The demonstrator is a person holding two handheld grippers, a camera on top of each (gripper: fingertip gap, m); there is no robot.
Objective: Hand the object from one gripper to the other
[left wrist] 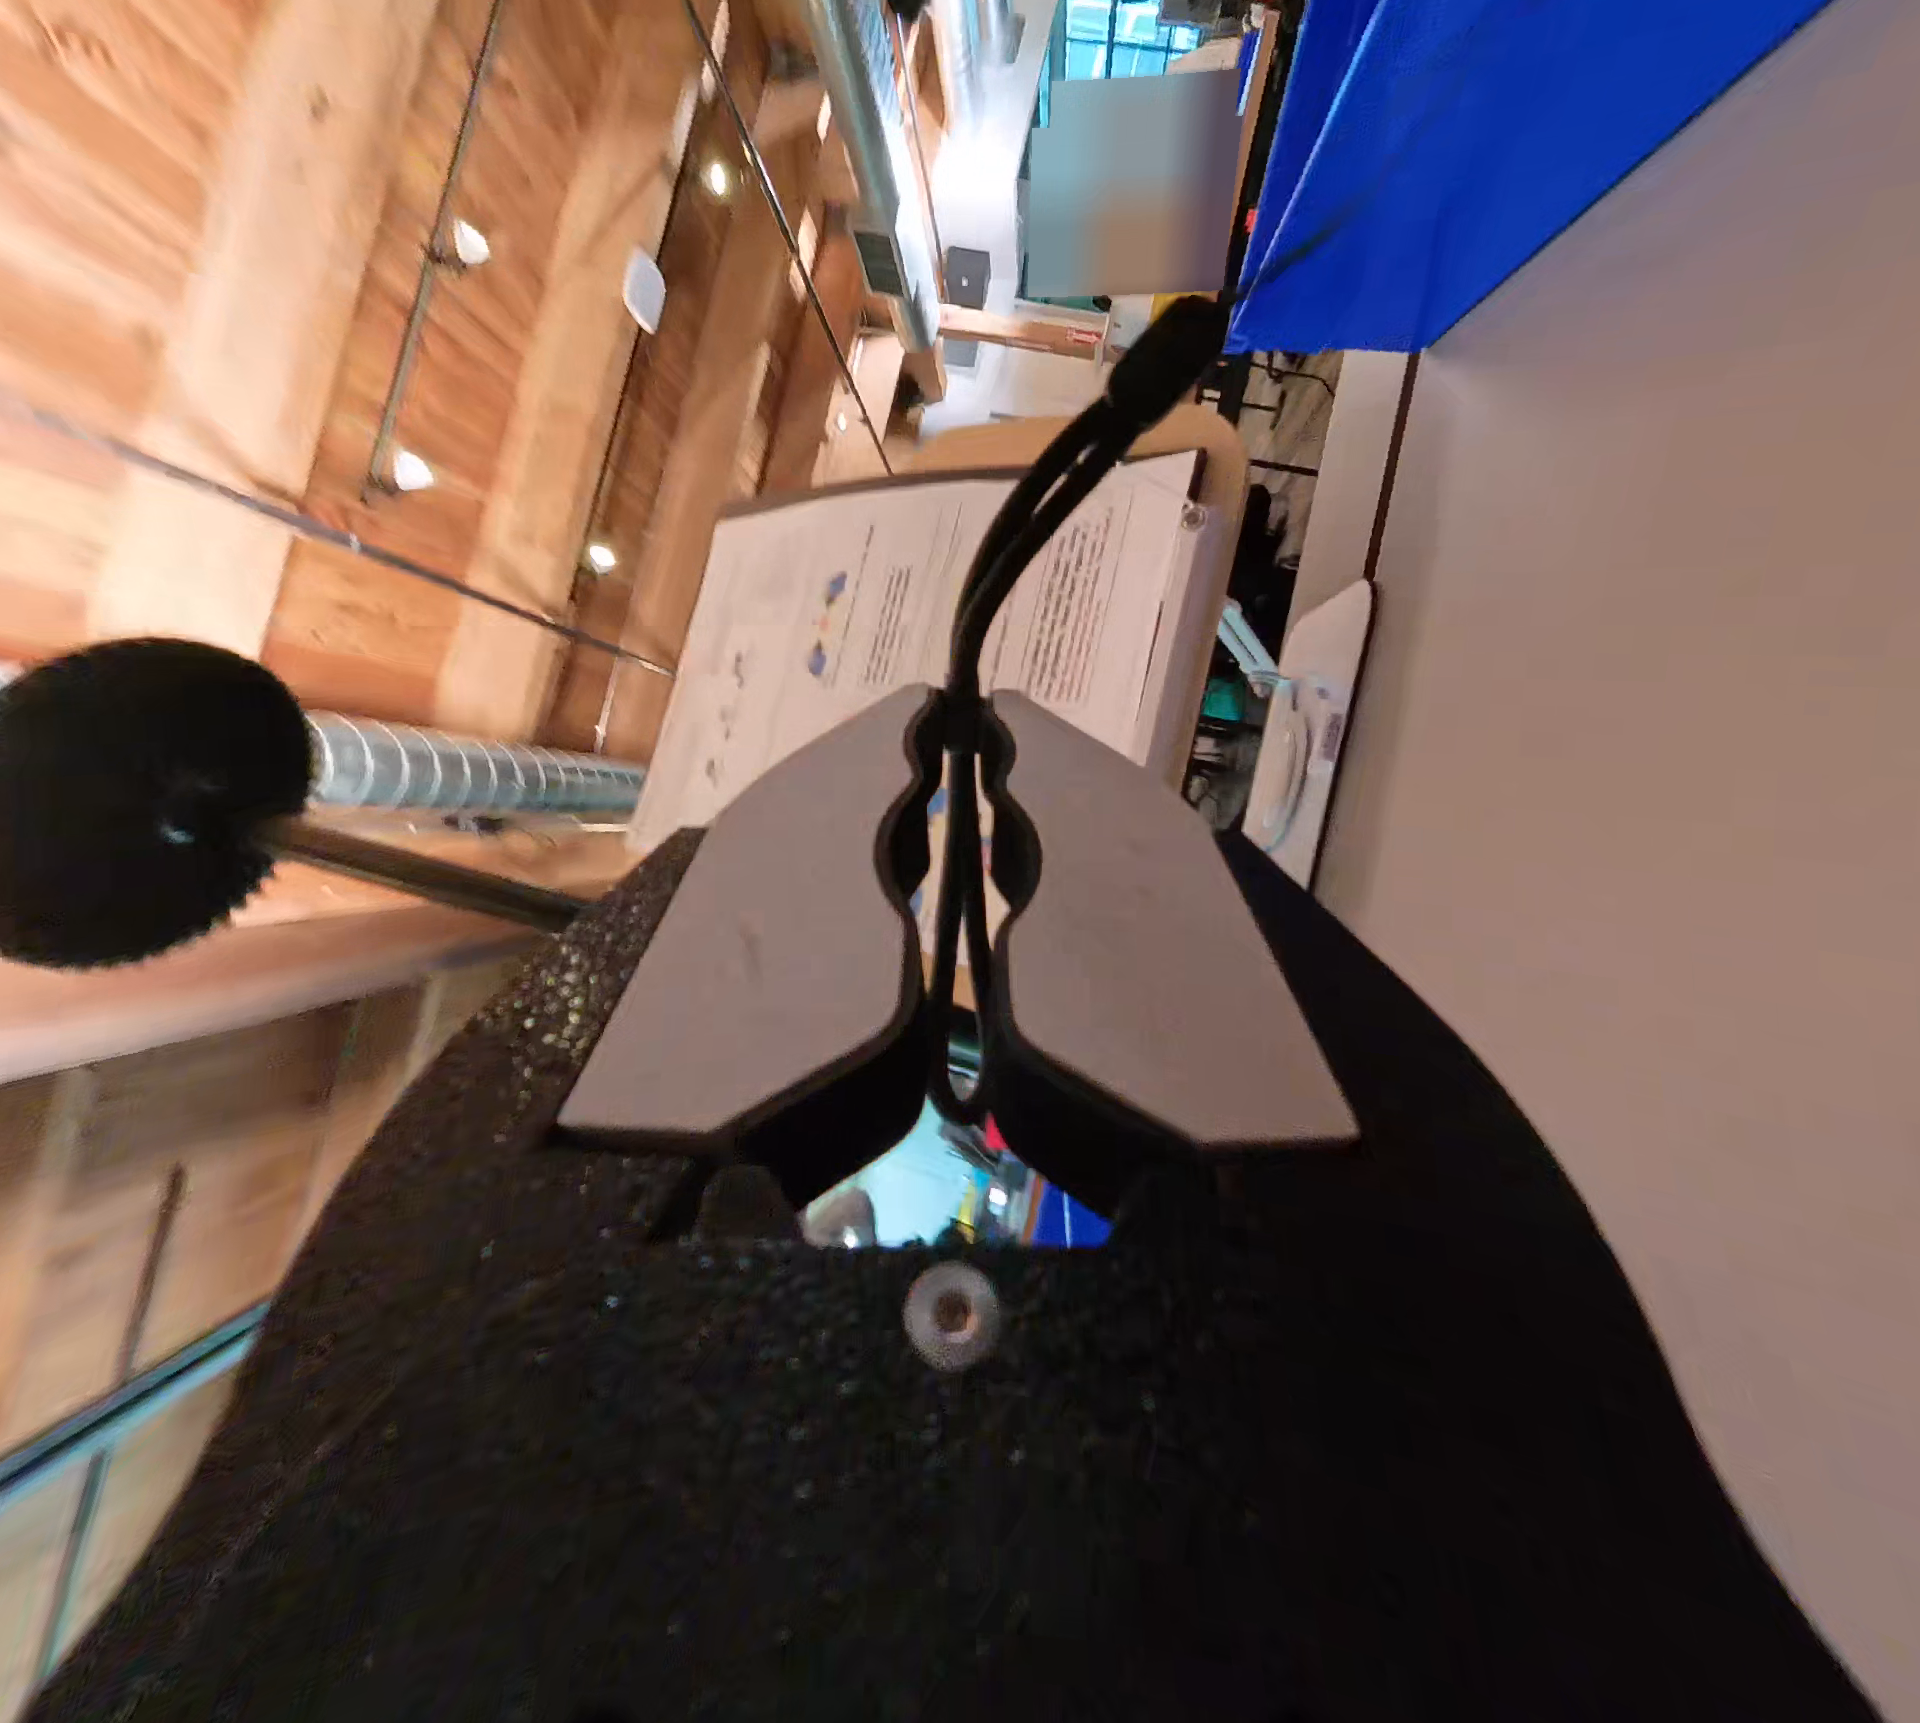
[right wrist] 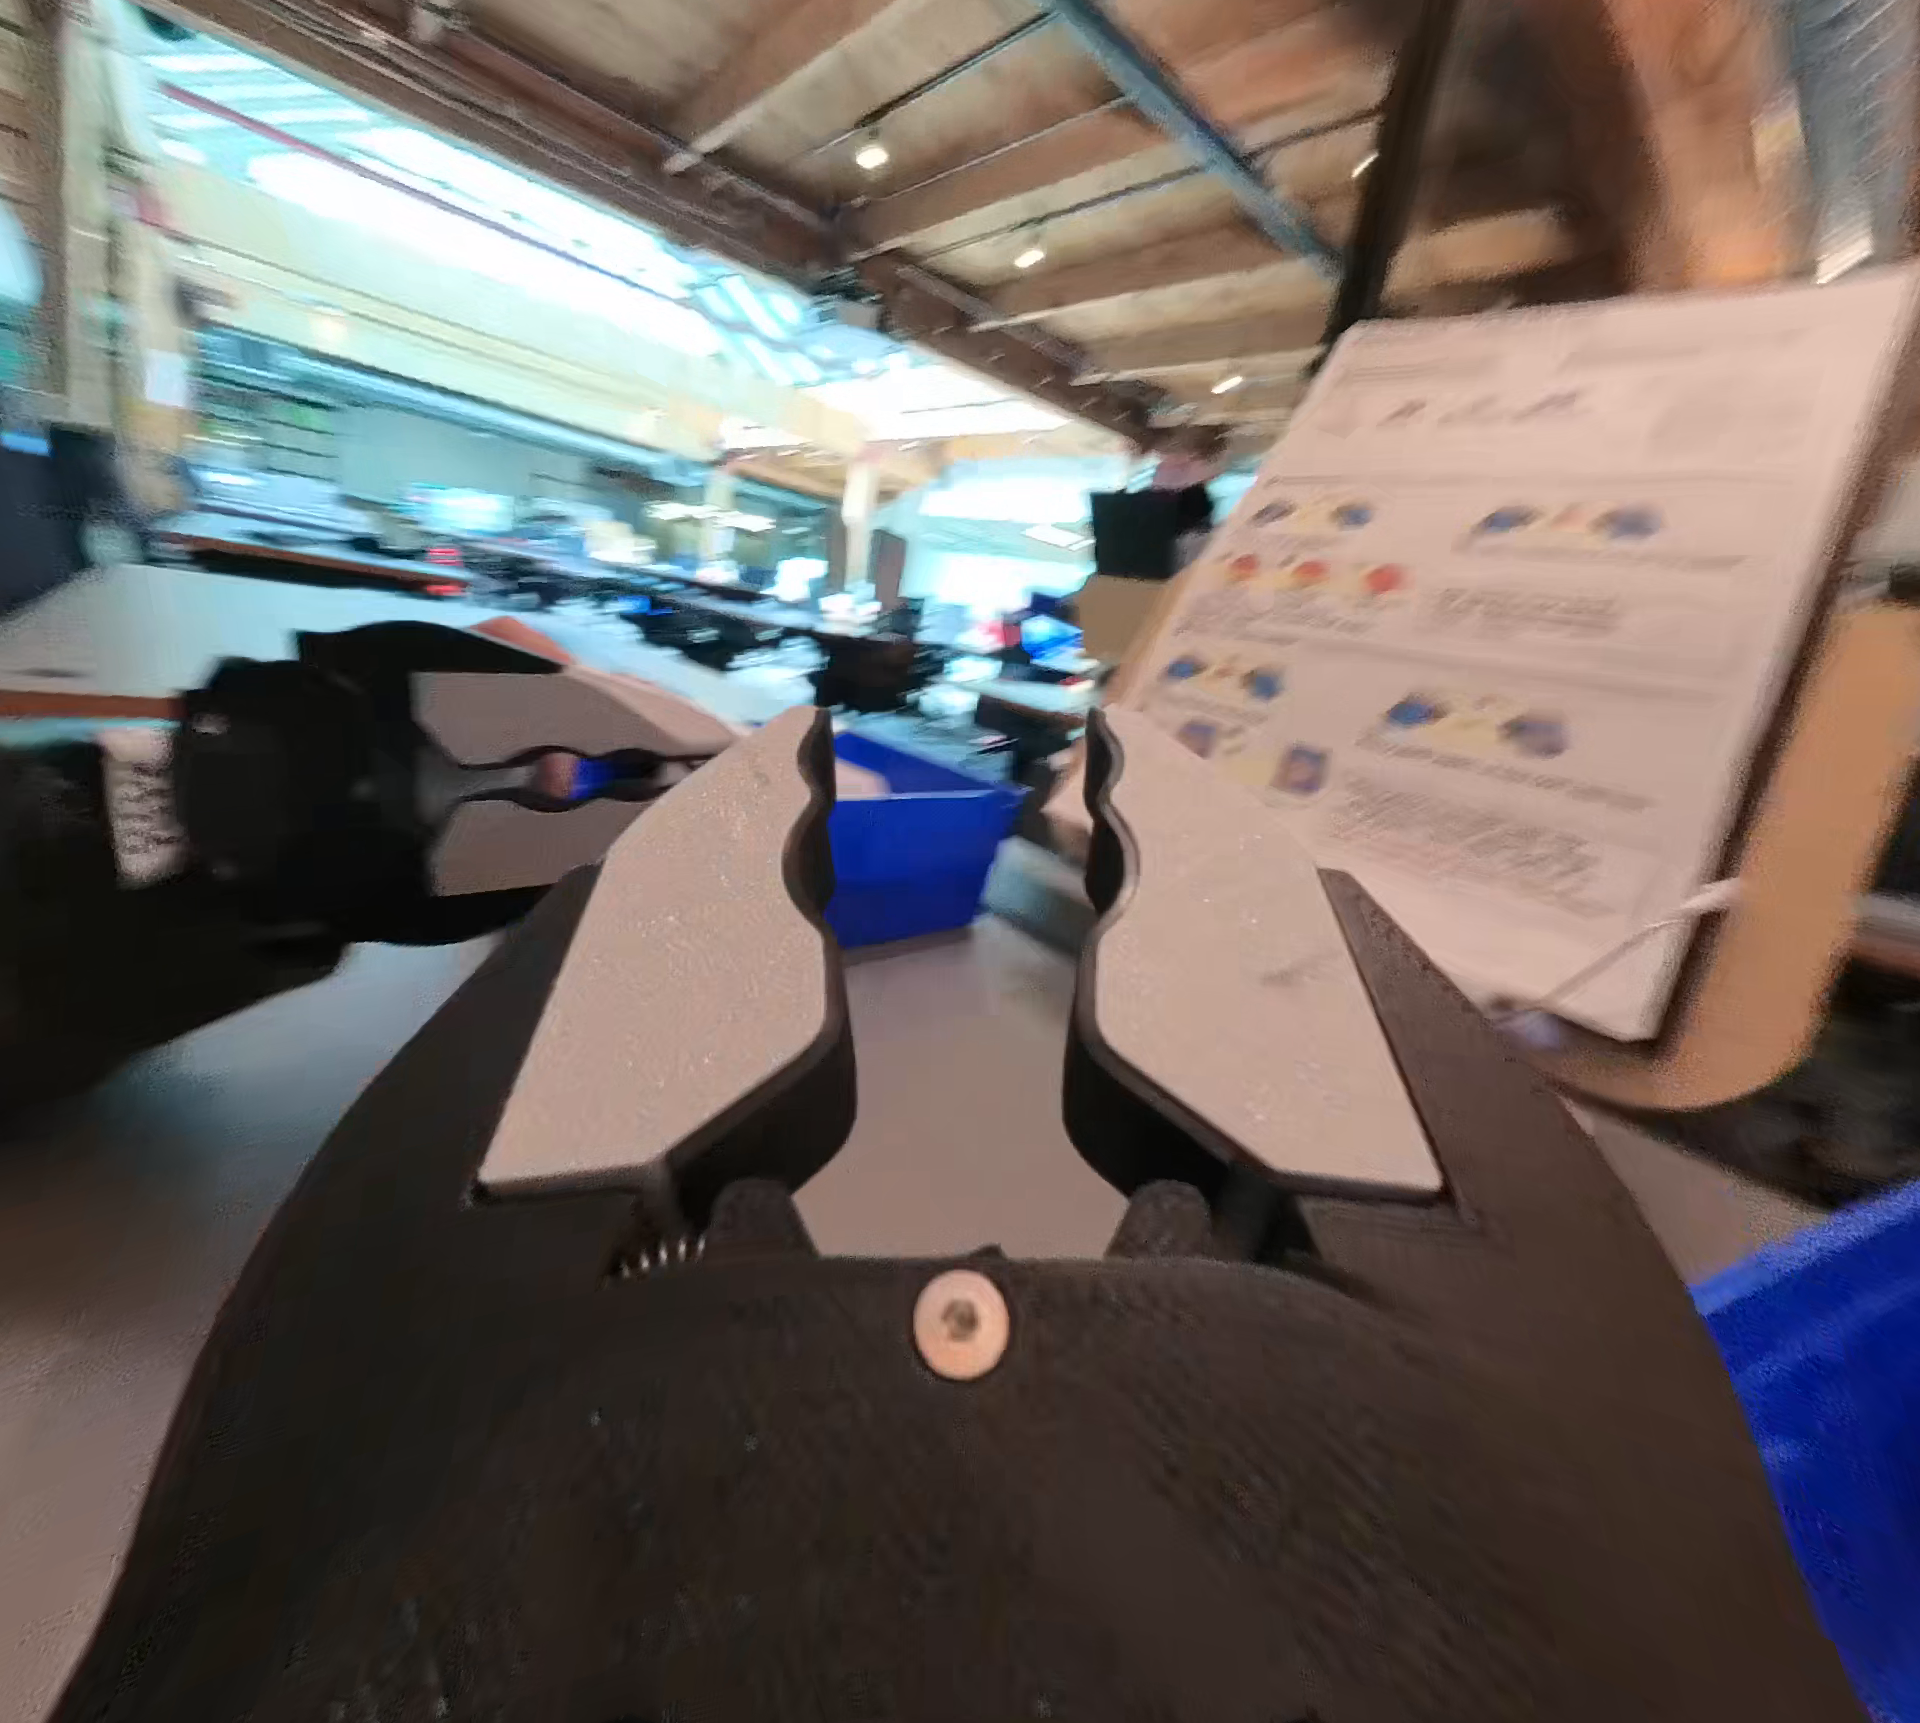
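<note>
My left gripper (left wrist: 961, 717) is shut on a thin black cable (left wrist: 1013, 530). The cable is doubled between the fingers and curves forward to a thicker black plug end (left wrist: 1164, 354). This view is rolled on its side, with the table on the right. My right gripper (right wrist: 956, 738) is open and empty, held above the table. In the right wrist view, the left gripper (right wrist: 665, 764) shows at the left, lying sideways with its jaws together. Its tips are just behind my right gripper's left finger (right wrist: 675, 946). The cable itself is not visible in that view.
A grey table (left wrist: 1662, 738) carries blue bins (left wrist: 1507, 115), also seen ahead in the right wrist view (right wrist: 914, 842) and at lower right (right wrist: 1829, 1361). A printed sheet on a wooden board (right wrist: 1507, 655) stands to the right. A black foam ball on a rod (left wrist: 135, 800) sticks out at left.
</note>
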